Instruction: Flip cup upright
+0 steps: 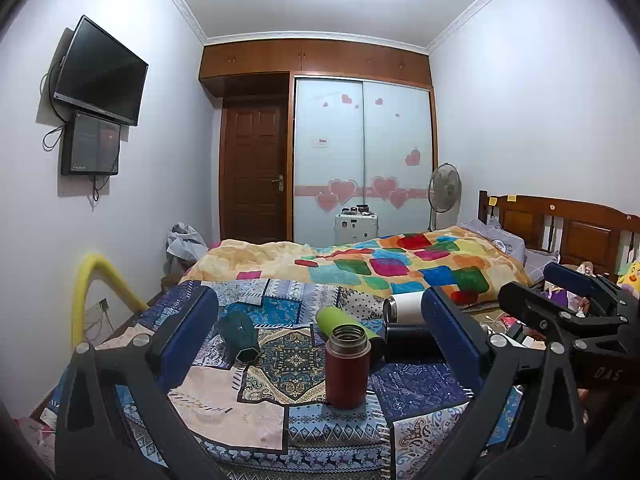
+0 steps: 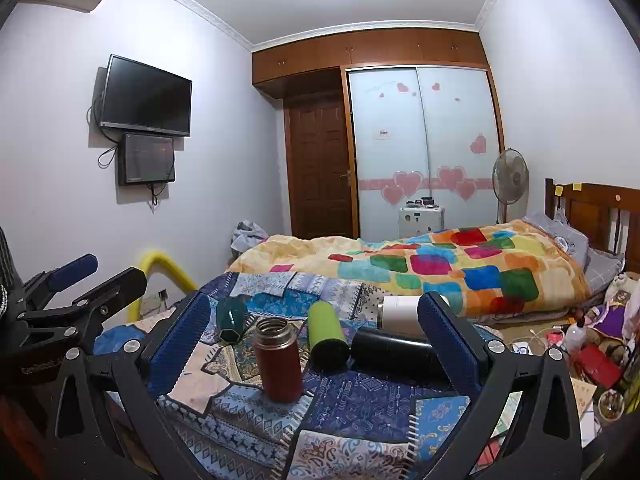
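standing red cup (image 1: 346, 366) between left tongs (image 1: 320, 344)

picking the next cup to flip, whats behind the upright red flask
Behind the red flask lies the green cup on its side, the black cup beside it. The flask covers part of the green cup's mouth end.

"DAS" on the right gripper (image 1: 600, 312) body.

Home bedroom, quilted bed (image 1: 400, 268), sliding wardrobe (image 1: 362, 160), wall television (image 1: 100, 72)
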`<state>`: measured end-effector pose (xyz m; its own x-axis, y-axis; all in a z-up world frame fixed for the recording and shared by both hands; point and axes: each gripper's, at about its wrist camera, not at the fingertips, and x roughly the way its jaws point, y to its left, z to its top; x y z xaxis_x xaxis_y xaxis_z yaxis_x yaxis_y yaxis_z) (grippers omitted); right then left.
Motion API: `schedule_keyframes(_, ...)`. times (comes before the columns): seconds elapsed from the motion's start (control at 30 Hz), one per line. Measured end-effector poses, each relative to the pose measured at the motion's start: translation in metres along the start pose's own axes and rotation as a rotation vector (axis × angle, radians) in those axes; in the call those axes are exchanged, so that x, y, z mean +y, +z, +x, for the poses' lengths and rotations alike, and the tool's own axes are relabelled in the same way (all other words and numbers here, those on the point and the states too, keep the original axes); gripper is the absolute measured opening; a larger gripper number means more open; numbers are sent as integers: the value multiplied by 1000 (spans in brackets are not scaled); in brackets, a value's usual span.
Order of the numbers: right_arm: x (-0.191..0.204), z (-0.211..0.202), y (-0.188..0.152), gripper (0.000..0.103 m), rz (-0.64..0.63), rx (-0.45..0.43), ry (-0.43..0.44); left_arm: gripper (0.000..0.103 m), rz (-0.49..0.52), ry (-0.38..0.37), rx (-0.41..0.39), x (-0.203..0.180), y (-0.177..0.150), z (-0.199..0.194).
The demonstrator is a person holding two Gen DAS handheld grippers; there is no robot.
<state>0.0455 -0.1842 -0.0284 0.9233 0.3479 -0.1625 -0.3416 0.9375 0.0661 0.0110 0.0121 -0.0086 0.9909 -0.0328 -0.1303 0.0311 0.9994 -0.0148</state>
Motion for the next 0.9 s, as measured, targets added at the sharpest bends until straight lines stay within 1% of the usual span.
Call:
schedule_keyframes(0.3,1,-1,0,103,1,-1,-3,103,0,5,1,1,0,0)
schedule_keyframes(0.6,0,-1,0,103,4,1,-3,103,-20,-16,23,3,-4,4)
schedule_keyframes(0.9,-1,-3,-1,103,7,7,-4,103,-22,-14,25,4,-4,5)
